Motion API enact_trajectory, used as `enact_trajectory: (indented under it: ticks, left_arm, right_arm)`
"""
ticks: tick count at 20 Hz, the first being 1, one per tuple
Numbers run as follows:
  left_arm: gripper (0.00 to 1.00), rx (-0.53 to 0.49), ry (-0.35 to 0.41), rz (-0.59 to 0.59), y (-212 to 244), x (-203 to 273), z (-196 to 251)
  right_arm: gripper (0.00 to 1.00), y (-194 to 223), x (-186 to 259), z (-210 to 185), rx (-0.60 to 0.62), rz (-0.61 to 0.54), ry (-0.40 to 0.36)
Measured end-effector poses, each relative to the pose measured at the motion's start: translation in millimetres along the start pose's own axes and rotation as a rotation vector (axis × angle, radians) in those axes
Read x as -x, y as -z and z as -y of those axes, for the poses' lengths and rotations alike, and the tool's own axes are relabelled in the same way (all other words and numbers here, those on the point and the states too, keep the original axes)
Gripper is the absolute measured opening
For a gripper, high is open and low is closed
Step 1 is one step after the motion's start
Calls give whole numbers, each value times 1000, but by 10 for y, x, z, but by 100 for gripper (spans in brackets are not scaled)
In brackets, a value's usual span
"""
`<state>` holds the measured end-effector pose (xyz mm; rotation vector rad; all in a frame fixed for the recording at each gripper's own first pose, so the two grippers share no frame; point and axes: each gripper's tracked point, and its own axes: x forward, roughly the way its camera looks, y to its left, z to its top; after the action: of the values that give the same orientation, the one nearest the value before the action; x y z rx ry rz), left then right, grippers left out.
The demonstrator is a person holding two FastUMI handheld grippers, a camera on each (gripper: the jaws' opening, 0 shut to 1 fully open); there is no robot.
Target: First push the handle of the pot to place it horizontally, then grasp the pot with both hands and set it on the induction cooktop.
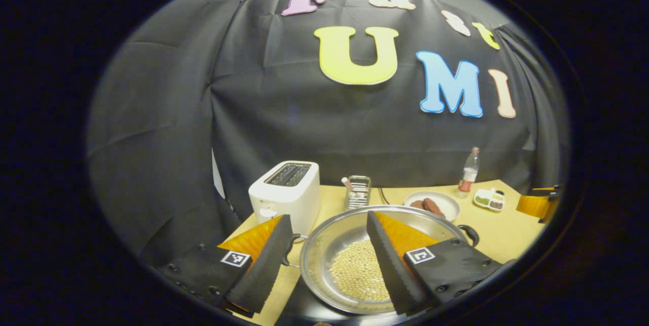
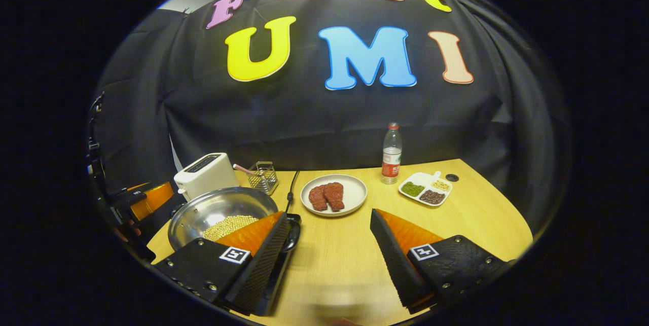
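Cooktop (image 1: pixel 304 308) mostly hidden beneath pot (image 1: pixel 355 245); tray (image 2: pixel 425 189) contents too small to identify

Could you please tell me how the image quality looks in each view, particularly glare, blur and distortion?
Left gripper view: fisheye bends the table edge; soft glare on the pot wall; dim overall. Right gripper view: brighter, plate and bottle sharp; table blurred at the bottom edge.

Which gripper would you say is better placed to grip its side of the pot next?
Left, probably: the left gripper is open astride the pot's rim and wire handle. The right gripper is open over the table, the black handle outside its fingers.
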<state>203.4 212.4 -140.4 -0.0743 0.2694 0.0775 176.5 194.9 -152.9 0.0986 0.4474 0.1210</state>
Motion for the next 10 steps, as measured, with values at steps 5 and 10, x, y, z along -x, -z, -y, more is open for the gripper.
enact_trajectory:
  ticks: [5,10]
  left_arm:
    - [95,4,14,93,-260,731,420]
    - [100,23,27,132,-329,1438,748]
  right_arm:
    - [99,-93,643,413,25,71,16]
    - [98,-130,1281,718,23,125,25]
